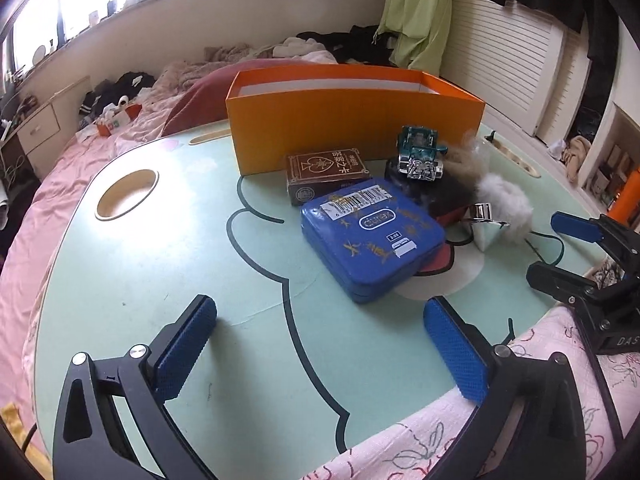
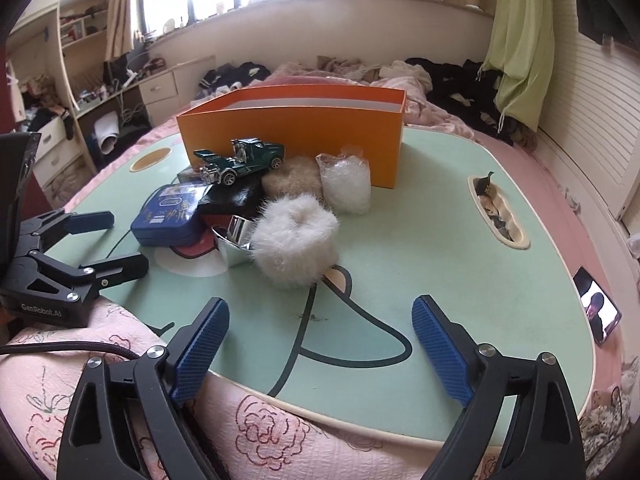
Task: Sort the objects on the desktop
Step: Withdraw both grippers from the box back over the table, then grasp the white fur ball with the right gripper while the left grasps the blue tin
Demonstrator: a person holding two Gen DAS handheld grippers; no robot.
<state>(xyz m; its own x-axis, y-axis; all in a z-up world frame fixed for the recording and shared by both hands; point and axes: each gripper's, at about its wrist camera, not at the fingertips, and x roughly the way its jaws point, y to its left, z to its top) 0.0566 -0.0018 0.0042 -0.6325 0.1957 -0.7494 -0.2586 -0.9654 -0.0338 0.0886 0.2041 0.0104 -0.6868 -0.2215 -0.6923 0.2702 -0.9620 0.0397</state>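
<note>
Left gripper [image 1: 320, 352], right gripper [image 2: 320, 354]: jaws released, empty. Ahead on counter [image 1: 160, 280]: blue tin [image 1: 372, 236], toy car [image 2: 240, 160], orange box [image 1: 352, 120].

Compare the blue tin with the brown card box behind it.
The blue tin is wider, with rounded corners; the brown card box is smaller and square-edged. The tin carries a barcode sticker; the card box shows a spade emblem. The tin lies tilted on a black item; the card box touches the orange box. Both are shut.

Black hand-held gripper [image 2: 320, 352], blue ribbed pads [image 2: 438, 354]
</note>
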